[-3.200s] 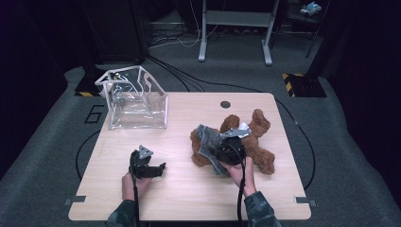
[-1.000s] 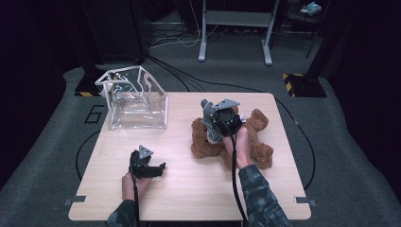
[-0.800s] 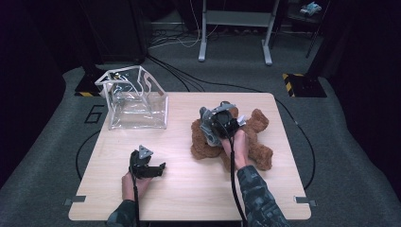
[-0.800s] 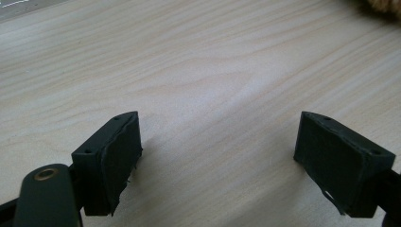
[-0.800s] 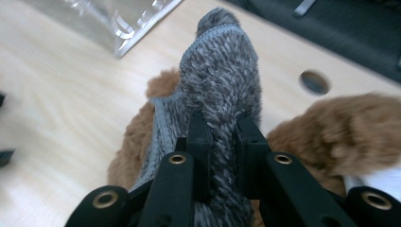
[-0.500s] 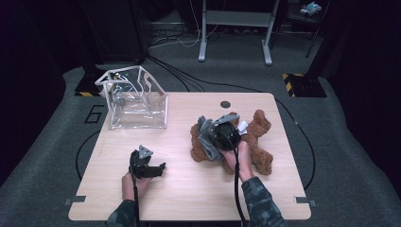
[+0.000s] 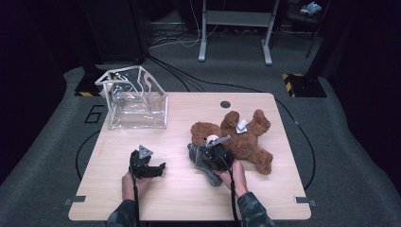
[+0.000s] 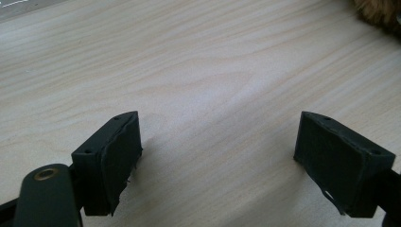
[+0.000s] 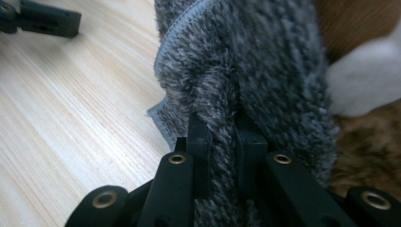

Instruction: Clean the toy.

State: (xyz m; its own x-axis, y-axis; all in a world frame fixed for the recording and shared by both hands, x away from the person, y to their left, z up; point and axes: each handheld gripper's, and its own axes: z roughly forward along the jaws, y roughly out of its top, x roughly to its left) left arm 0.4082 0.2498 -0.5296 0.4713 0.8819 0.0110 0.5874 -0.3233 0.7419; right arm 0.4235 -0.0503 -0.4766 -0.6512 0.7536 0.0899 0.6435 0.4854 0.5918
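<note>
Right gripper (image 9: 222, 127) pinches grey cloth (image 9: 255, 71) at table (image 7: 265, 198) middle, touching bear (image 7: 246, 139) (cloth grabbed, placing left). Left gripper (image 8: 217, 146) gapes wide, empty, near front-left edge. Clear box (image 7: 137, 99) sits back-left corner.

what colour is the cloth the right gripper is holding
Mottled grey cloth, clearest in the right gripper view.

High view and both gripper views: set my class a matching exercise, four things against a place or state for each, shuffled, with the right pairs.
Things:
1. grey cloth
2. teddy bear
3. clear bag
4. left gripper

States:
A. jaws wide apart over bare wood
B. stands at the table's far left corner
C. pinched between the right gripper's jaws
D. lies sprawled on the table's right half

Pairs: 1-C, 2-D, 3-B, 4-A
</note>
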